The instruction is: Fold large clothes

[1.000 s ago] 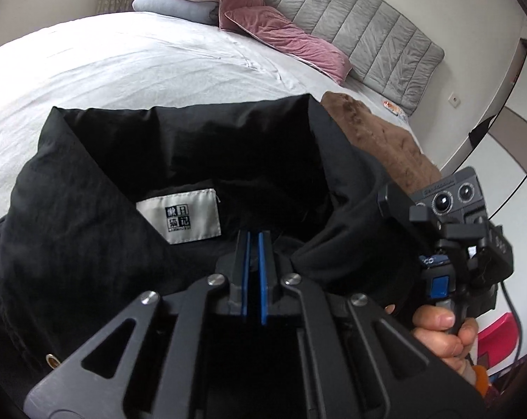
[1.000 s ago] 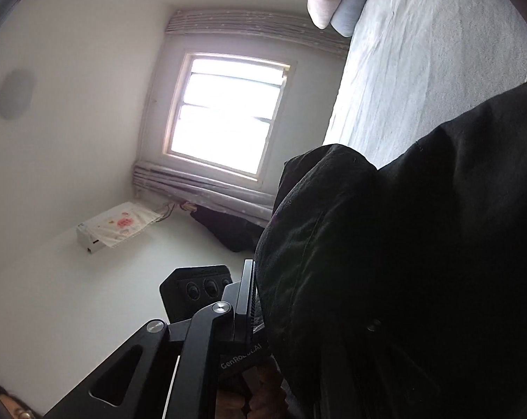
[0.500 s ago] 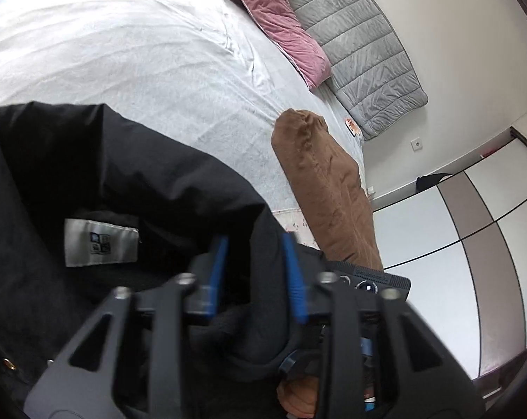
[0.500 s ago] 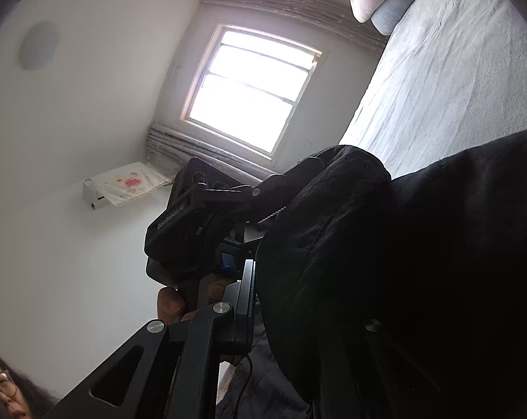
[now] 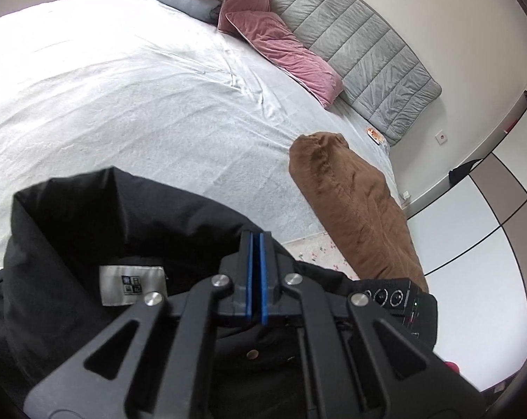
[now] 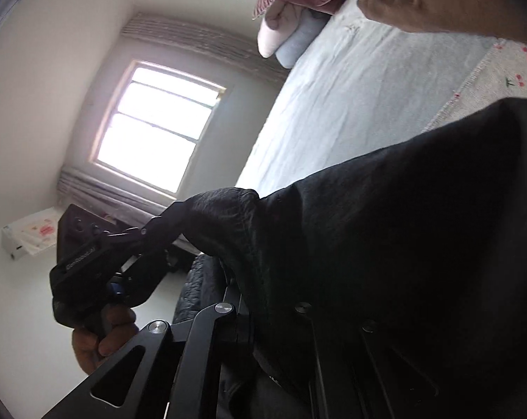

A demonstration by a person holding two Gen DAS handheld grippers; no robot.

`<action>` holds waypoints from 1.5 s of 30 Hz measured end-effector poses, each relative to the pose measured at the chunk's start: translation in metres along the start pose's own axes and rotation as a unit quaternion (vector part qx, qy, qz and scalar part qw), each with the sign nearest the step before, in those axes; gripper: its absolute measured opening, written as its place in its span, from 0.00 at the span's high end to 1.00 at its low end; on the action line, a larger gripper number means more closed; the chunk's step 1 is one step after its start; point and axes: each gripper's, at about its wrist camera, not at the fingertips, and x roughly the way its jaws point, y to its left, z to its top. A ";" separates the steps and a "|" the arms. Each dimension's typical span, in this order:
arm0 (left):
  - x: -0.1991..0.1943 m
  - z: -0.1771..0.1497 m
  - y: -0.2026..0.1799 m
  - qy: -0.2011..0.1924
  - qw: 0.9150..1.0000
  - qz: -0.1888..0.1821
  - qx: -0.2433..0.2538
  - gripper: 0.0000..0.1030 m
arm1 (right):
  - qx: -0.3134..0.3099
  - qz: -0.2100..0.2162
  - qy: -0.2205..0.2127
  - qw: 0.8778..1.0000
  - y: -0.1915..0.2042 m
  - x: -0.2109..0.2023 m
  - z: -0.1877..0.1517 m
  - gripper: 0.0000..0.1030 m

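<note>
The black jacket (image 5: 88, 244) hangs bunched above the near edge of the bed (image 5: 123, 87), its white label (image 5: 132, 284) facing me. My left tongs (image 5: 255, 272) are pinched narrow on its collar. My right tongs (image 6: 249, 317) are buried in its fabric; I cannot tell their gap.

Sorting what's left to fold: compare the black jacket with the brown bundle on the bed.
The black jacket is smooth-woven; the brown bundle looks fuzzy. The jacket is close up, collar open, label showing; the bundle lies rolled along the bed edge. Both are fabric.
</note>
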 end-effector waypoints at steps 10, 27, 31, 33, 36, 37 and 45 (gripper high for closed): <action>0.000 -0.020 0.012 0.040 0.998 0.007 0.054 0.44 | 0.020 0.012 -0.008 1.000 0.005 -0.005 -0.005 0.90; 0.018 -0.047 -0.013 0.080 0.992 -0.098 0.002 0.96 | 0.045 0.068 0.115 0.990 0.000 0.012 -0.025 0.65; -0.002 -0.028 0.019 0.040 0.988 -0.126 -0.081 0.96 | 0.065 0.034 0.030 0.997 -0.011 -0.014 -0.012 0.60; -0.001 -0.029 0.023 0.042 0.986 -0.136 -0.085 0.96 | 0.053 -0.004 -0.001 0.999 -0.007 -0.022 -0.007 0.61; 0.004 -0.035 0.033 0.032 0.980 -0.157 -0.115 0.95 | 0.013 -0.080 -0.019 0.997 0.009 -0.025 -0.004 0.60; 0.005 -0.036 0.035 0.027 0.980 -0.151 -0.125 0.93 | 0.009 -0.089 -0.021 0.996 0.013 -0.025 -0.004 0.60; -0.008 -0.048 0.009 0.031 0.998 -0.051 0.004 0.67 | -0.011 -0.136 -0.015 0.990 0.039 -0.012 0.005 0.60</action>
